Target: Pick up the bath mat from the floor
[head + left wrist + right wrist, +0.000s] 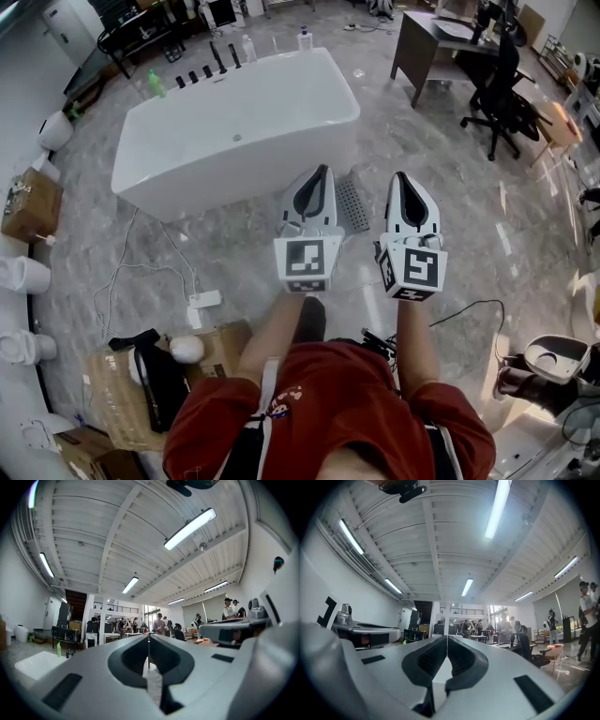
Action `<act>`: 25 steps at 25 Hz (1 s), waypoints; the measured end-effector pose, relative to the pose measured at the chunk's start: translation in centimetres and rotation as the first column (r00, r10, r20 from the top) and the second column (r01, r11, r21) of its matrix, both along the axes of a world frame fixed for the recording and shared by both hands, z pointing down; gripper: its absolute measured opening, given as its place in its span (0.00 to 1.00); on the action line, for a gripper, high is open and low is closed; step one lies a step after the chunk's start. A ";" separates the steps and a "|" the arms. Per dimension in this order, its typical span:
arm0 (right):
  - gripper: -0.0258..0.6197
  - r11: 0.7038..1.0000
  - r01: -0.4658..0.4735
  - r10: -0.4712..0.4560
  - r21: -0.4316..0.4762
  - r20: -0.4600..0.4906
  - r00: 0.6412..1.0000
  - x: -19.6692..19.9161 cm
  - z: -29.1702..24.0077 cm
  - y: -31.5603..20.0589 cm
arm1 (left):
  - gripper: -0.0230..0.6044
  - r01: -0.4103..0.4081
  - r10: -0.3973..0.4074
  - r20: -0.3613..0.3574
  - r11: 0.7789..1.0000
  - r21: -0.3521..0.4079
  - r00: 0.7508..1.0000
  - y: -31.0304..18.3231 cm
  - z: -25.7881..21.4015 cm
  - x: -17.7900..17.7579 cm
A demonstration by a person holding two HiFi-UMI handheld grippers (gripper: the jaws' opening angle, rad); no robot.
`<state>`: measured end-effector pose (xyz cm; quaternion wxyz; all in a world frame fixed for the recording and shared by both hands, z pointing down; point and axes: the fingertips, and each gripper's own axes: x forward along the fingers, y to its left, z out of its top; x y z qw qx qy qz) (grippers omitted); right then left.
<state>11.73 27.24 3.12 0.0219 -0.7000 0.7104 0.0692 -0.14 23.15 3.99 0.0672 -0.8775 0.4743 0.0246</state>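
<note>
Left tongs (324, 172) and right tongs (401, 177) are pressed together, empty; only the head view shows the bath mat (353, 203) on the floor (450, 216) beside the bathtub (234, 122).

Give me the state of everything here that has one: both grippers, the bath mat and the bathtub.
left gripper: fingers shut, nothing between them
right gripper: fingers shut, nothing between them
bath mat: flat on the floor beside the tub, not held
bathtub: upright, looks empty

marble floor (187, 253) bears a white bathtub (234, 122) and a bath mat (353, 203).
</note>
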 end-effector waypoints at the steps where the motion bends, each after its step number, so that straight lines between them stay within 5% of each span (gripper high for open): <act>1: 0.06 1.000 0.001 -0.001 -0.003 -0.003 1.000 0.0 0.2 -0.8 | 0.06 0.002 -0.002 0.002 1.000 -0.001 1.000 -0.8 0.1 -0.1; 25: 0.06 1.000 0.013 -0.015 -0.028 -0.063 0.998 -2.9 -0.9 -20.7 | 0.06 0.008 -0.009 -0.033 0.999 -0.036 0.999 -19.6 -0.3 -2.8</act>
